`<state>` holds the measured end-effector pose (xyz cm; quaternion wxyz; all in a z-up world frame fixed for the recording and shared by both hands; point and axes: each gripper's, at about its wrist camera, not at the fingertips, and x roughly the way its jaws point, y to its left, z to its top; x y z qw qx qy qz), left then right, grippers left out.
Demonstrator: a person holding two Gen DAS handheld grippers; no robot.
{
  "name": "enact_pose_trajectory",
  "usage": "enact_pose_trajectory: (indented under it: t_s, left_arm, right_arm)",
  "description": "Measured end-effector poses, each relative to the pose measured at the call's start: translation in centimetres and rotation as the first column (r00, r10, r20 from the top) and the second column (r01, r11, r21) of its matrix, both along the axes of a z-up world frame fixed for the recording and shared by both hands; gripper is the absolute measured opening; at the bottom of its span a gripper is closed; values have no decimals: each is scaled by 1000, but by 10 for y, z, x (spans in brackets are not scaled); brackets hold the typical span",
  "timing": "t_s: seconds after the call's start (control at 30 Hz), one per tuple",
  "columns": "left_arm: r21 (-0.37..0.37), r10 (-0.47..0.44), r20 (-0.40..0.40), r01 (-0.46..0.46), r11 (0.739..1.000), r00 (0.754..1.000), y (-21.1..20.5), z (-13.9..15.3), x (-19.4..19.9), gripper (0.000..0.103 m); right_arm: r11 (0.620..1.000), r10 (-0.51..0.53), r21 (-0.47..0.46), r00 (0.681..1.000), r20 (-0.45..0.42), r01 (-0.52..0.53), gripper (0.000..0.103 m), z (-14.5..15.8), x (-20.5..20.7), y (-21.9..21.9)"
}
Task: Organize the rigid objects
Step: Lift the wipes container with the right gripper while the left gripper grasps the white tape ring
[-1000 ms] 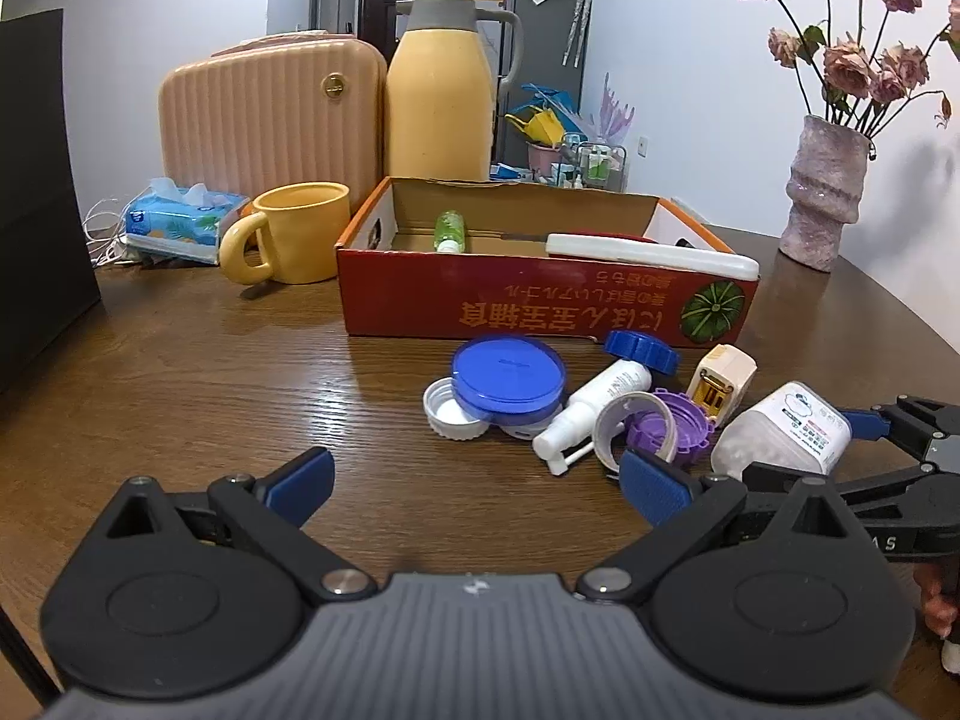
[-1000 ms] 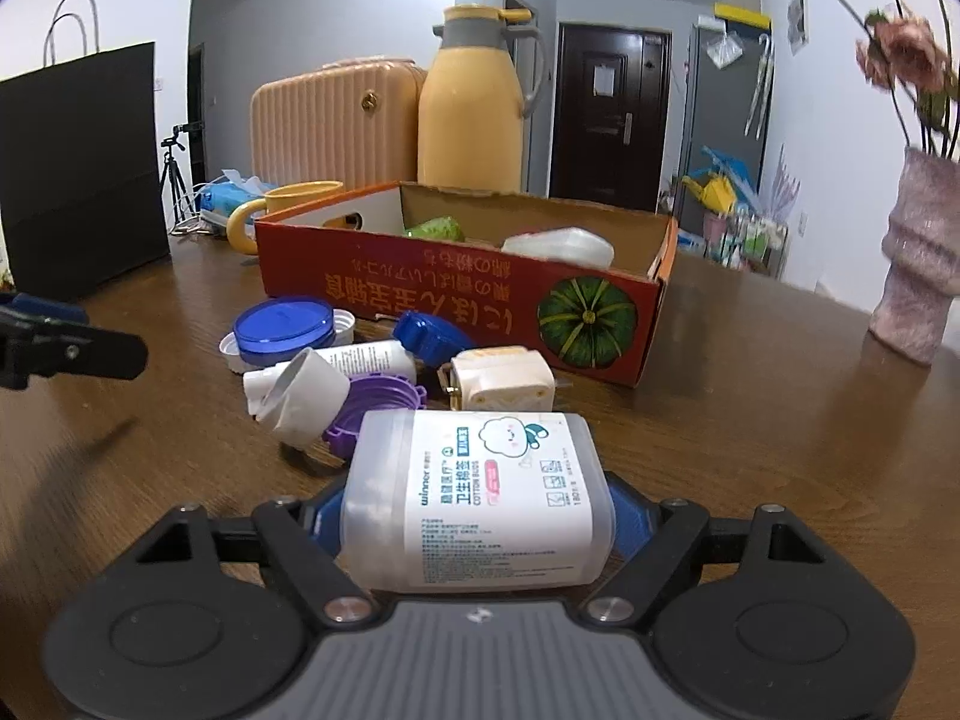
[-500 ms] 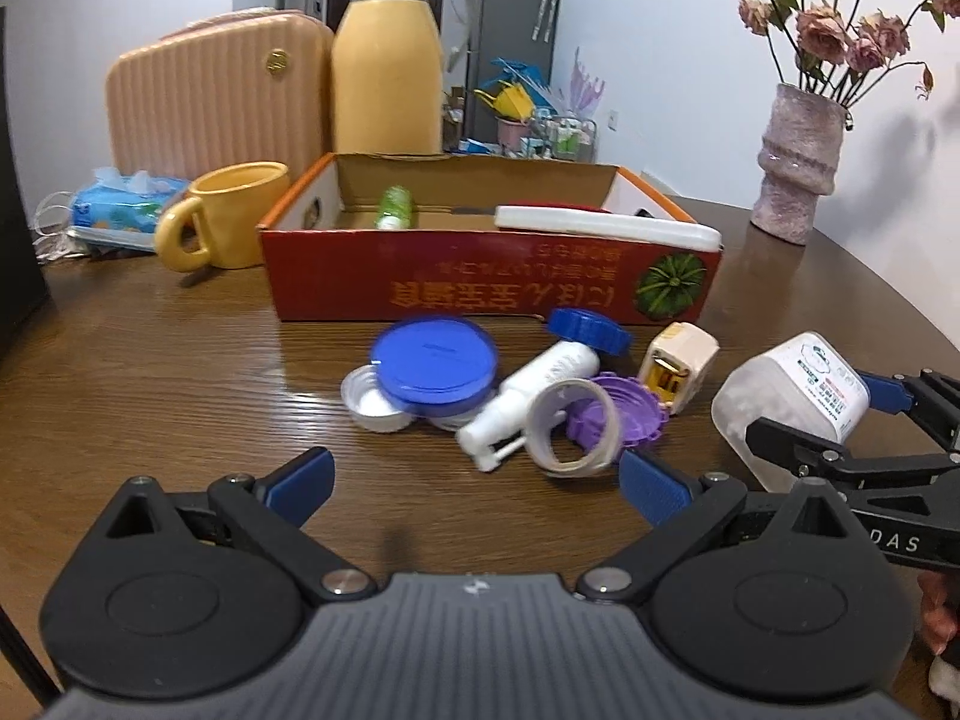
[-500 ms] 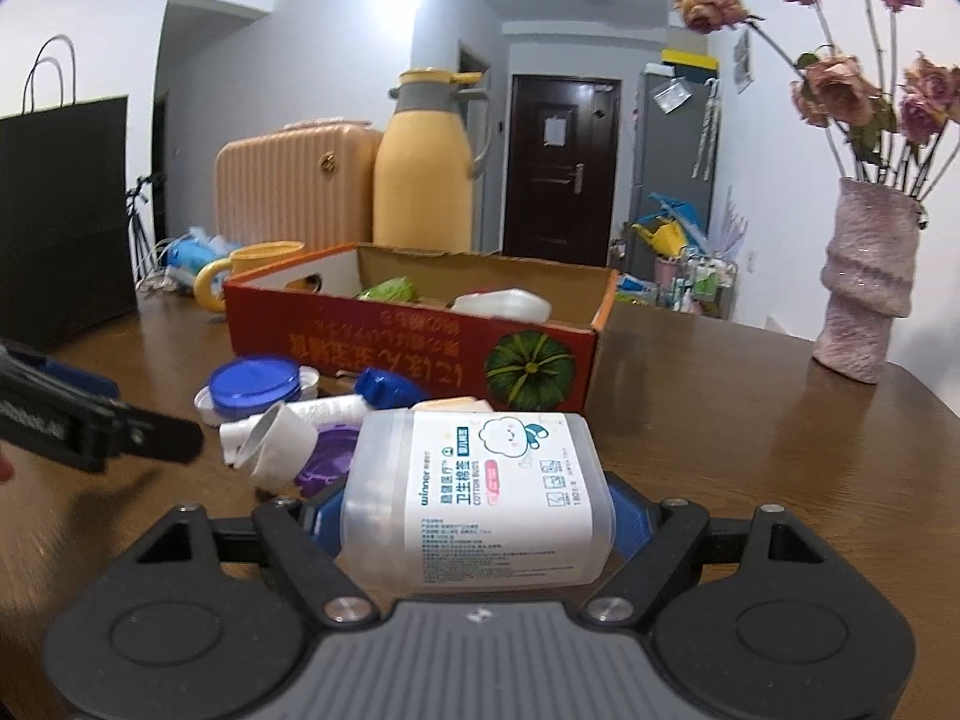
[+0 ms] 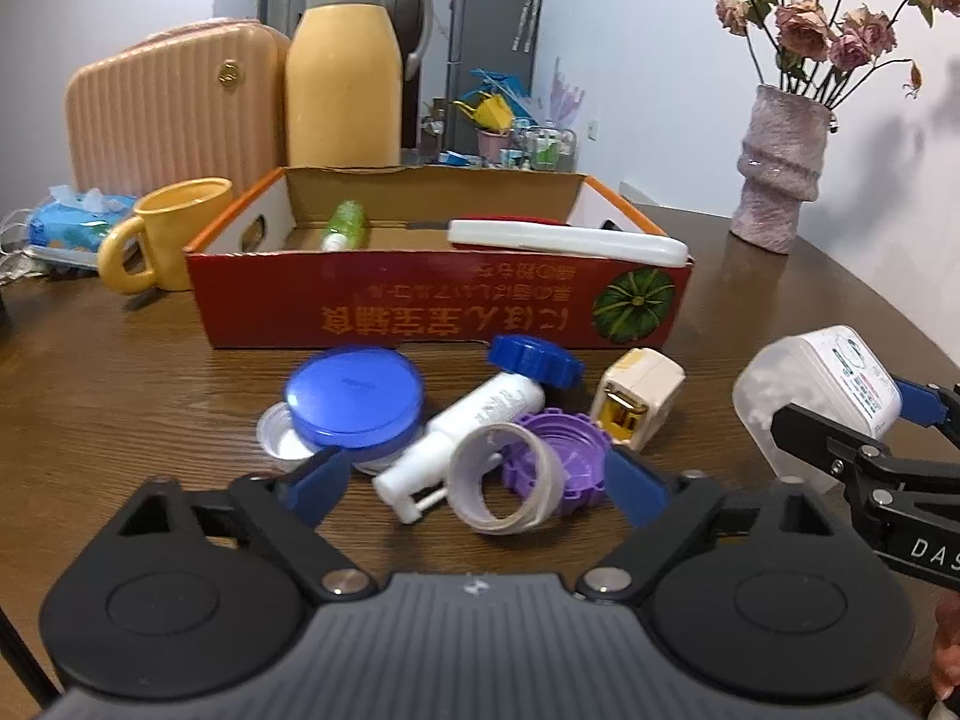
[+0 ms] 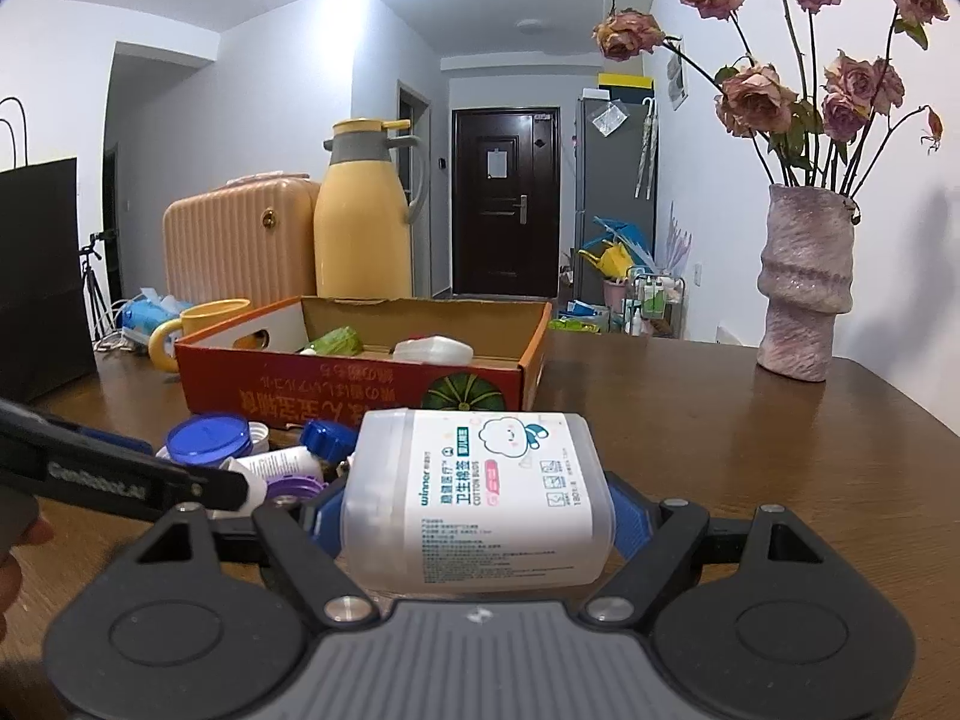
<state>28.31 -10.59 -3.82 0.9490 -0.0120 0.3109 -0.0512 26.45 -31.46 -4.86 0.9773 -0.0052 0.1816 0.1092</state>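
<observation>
A pile lies in front of the red cardboard box (image 5: 444, 312): a blue lid (image 5: 354, 399), a white spray bottle (image 5: 474, 420), a white tape ring (image 5: 510, 480), a purple lid (image 5: 570, 456), a blue cap (image 5: 534, 360) and a cream charger plug (image 5: 636, 402). My left gripper (image 5: 474, 480) hangs low over the pile with its jaws closing. The ring, the purple lid and the bottle's nozzle sit between its pads, which do not press on them. My right gripper (image 6: 474, 516) is shut on a clear cotton bud box (image 6: 480, 498), held above the table right of the pile (image 5: 816, 384).
Inside the red box lie a green bottle (image 5: 345, 225) and a white case (image 5: 564, 240). A yellow mug (image 5: 174, 234), a thermos (image 5: 345, 66), a peach suitcase (image 5: 162, 114) and a tissue pack (image 5: 72, 222) stand behind. A vase (image 5: 780, 174) is at the far right.
My left gripper moved forward onto the pile and its jaws narrowed. My right gripper rose and tipped upward with the cotton bud box still in its grip.
</observation>
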Motion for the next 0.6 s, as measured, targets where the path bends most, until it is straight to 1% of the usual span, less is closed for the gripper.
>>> enact_pose_trajectory:
  t_s: [0.03,0.07,0.3,0.43,0.6]
  left_arm:
    - [-6,-6,-1,6,1000,1000,-1,-1,1,79]
    - [-15,-16,-5,16,1000,1000,-1,-2,2,78]
    - [-80,-38,-41,35,996,998,3,-8,4,78]
    - [-101,-51,-64,45,994,997,3,-11,7,76]
    - [-121,-66,-72,57,991,995,3,-12,8,75]
  right_arm:
    - [1000,0,1,1000,3,0,82,0,0,0]
    - [1000,1,1,1000,5,-1,82,0,-1,0]
    - [1000,7,11,1000,11,-7,82,1,-3,-2]
    - [1000,9,13,1000,18,-9,82,1,-4,-2]
    - [1000,8,18,1000,23,-8,82,2,-5,-2]
